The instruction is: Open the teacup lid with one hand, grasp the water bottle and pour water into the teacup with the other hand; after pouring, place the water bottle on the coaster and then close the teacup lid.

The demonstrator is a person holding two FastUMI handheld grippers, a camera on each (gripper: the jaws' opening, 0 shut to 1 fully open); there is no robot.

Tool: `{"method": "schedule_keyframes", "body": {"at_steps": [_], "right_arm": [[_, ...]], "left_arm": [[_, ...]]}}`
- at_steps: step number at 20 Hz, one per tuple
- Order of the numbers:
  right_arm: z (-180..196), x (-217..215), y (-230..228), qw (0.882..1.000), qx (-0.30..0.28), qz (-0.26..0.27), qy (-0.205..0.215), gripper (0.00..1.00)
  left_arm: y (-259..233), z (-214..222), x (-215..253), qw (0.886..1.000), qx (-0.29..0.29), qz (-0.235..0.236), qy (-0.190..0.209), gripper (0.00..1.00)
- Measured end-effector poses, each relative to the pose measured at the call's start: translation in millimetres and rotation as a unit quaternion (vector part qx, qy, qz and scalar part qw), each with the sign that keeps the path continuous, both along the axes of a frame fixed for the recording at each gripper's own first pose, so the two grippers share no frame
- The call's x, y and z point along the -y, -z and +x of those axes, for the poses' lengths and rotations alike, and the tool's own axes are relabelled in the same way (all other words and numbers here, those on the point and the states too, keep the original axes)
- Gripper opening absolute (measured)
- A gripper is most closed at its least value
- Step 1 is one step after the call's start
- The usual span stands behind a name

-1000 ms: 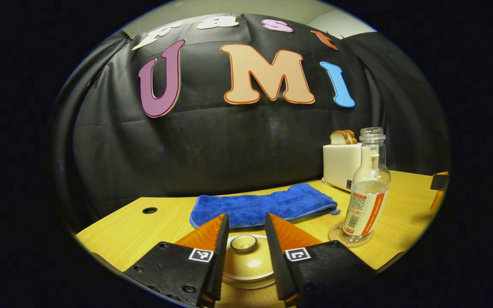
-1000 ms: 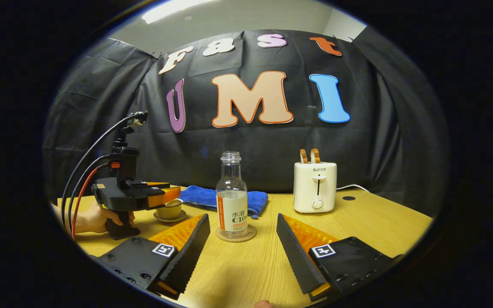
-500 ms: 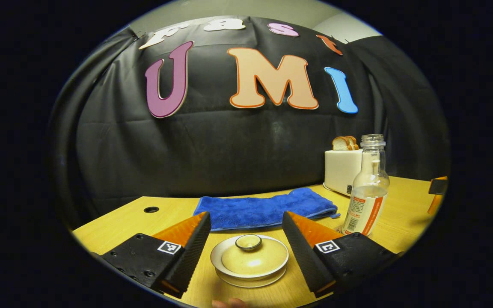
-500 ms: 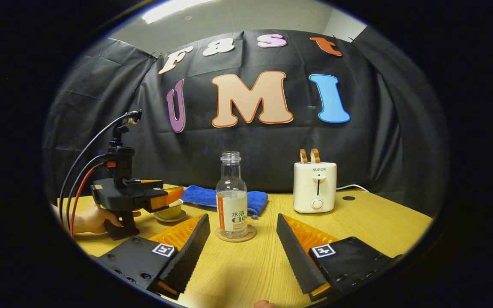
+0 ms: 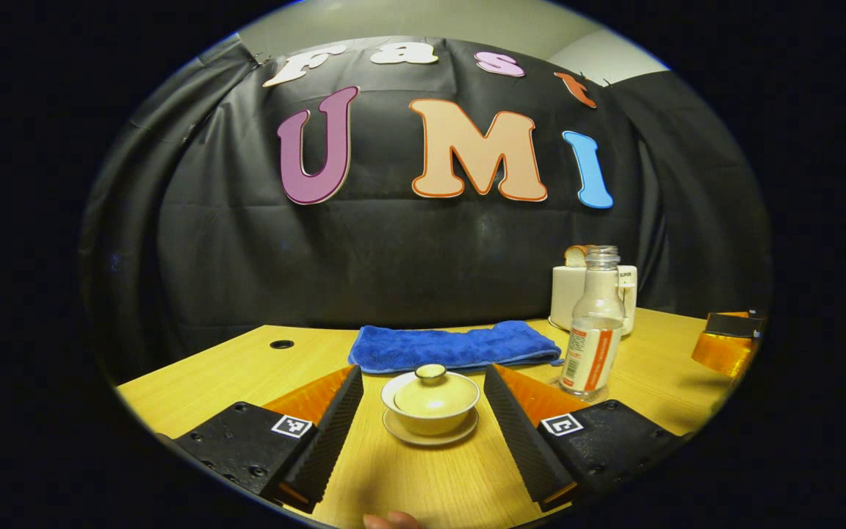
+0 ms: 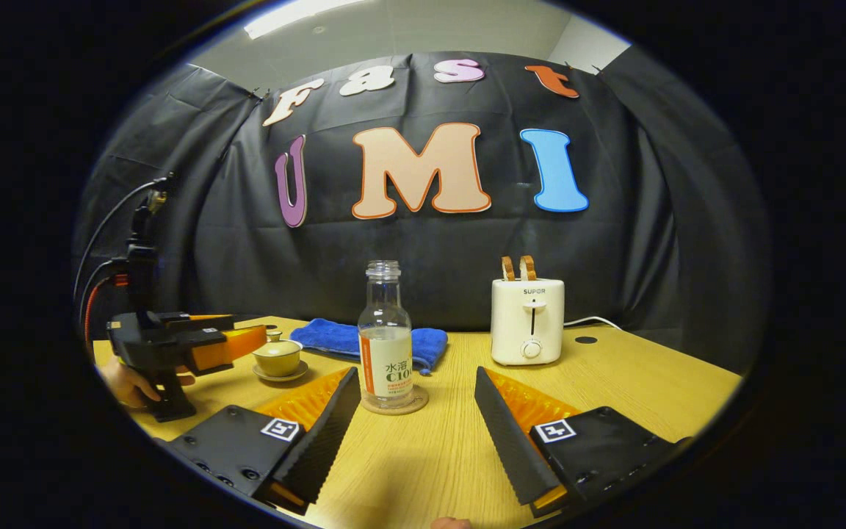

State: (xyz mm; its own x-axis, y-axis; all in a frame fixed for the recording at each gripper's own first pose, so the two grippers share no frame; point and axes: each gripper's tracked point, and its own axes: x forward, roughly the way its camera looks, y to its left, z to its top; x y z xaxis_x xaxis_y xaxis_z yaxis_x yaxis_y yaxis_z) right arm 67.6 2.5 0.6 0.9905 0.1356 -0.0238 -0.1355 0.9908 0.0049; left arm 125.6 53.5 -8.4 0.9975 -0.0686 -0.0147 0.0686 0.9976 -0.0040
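Currently the left gripper is seen with its jaws spread wide, nothing held between them. The teacup sits on its saucer on the table, just ahead of the fingertips and apart from both, with the lid seated on top. A blue towel lies behind the cup.

The right gripper is likewise held with jaws spread and empty. The water bottle stands upright on the coaster, uncapped and partly filled, just beyond the fingertips and touched by neither. A white toaster with bread in its slots stands further back to the right. In the right gripper view the left gripper is seen at far left, gripped by a hand, with its tips near the teacup.
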Motion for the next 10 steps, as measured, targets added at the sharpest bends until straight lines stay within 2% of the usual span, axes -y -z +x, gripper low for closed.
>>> {"method": "schedule_keyframes", "body": {"at_steps": [2,4,5,7,10], "right_arm": [[-1.1,3.6,0.2,1.0,0.0,-0.001,0.012,0.94],[-4.7,4.7,0.1,1.0,0.001,0.0,0.014,0.99],[-6.6,6.0,-1.2,1.0,0.003,0.0,0.018,0.94],[-12.2,7.7,-1.0,1.0,0.002,0.0,0.024,0.94],[-27.8,5.7,-4.1,1.0,0.005,0.001,0.028,1.0]], "left_arm": [[-0.4,-20.2,-0.7,1.0,0.0,-0.004,-0.011,1.0],[-1.7,-42.0,0.7,1.0,0.004,-0.004,-0.016,0.96],[-0.7,-51.2,1.1,1.0,0.002,-0.003,-0.018,0.96],[-1.8,-68.1,1.4,1.0,0.003,-0.003,-0.025,0.96],[-2.7,-88.4,5.2,1.0,0.005,-0.003,-0.03,0.96]]}}
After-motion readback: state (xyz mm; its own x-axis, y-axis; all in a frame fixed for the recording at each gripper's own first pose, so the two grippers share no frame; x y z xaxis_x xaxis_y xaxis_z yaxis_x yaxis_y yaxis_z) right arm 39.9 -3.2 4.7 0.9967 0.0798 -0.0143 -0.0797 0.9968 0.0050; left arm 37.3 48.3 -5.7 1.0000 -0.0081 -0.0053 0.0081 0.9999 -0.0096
